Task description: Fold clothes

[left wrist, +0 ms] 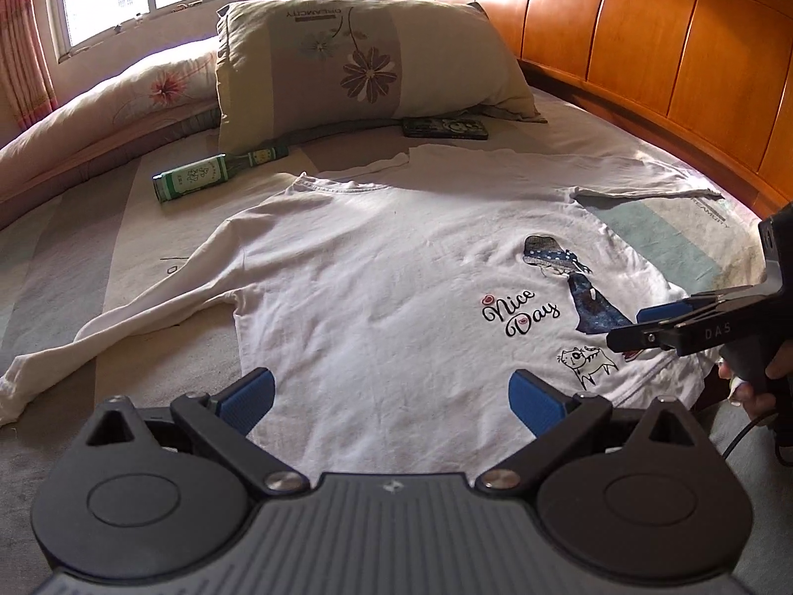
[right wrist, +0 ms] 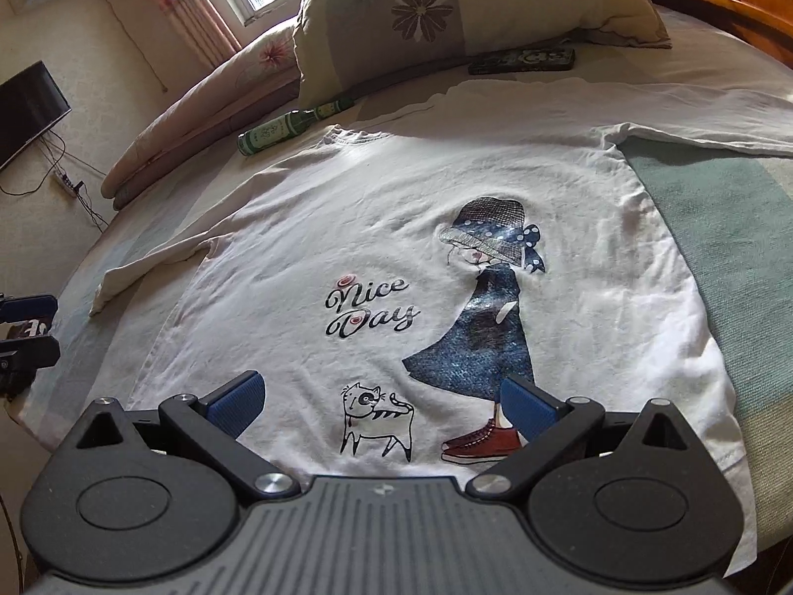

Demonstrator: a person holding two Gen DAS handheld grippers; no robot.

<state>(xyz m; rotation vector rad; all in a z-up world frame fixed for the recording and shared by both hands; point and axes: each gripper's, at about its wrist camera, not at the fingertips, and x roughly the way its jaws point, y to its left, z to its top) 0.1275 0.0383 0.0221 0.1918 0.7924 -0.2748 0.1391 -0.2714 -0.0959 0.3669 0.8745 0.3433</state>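
A white long-sleeved shirt (left wrist: 376, 272) (right wrist: 307, 228) lies spread flat on the bed, front up, with its neck toward the pillow. It bears a "Nice Day" print (right wrist: 369, 310), a girl in a blue dress and a small cat. One sleeve (left wrist: 124, 332) trails to the lower left, the other (left wrist: 570, 168) stretches right near the headboard. My left gripper (left wrist: 391, 391) hovers open over the hem on the shirt's plain side. My right gripper (right wrist: 381, 401) is open above the hem by the cat and red shoe. Each shows side-on in the other's view: the right gripper (left wrist: 639, 327), the left gripper (right wrist: 29, 329).
A flowered pillow (left wrist: 357, 59) and a folded quilt (left wrist: 99, 114) lie beyond the shirt. A green bottle (left wrist: 208, 176) and a dark phone case (left wrist: 443, 128) rest near the collar. The wooden headboard (left wrist: 644, 49) runs along the right. A hand (left wrist: 758, 391) holds the right gripper.
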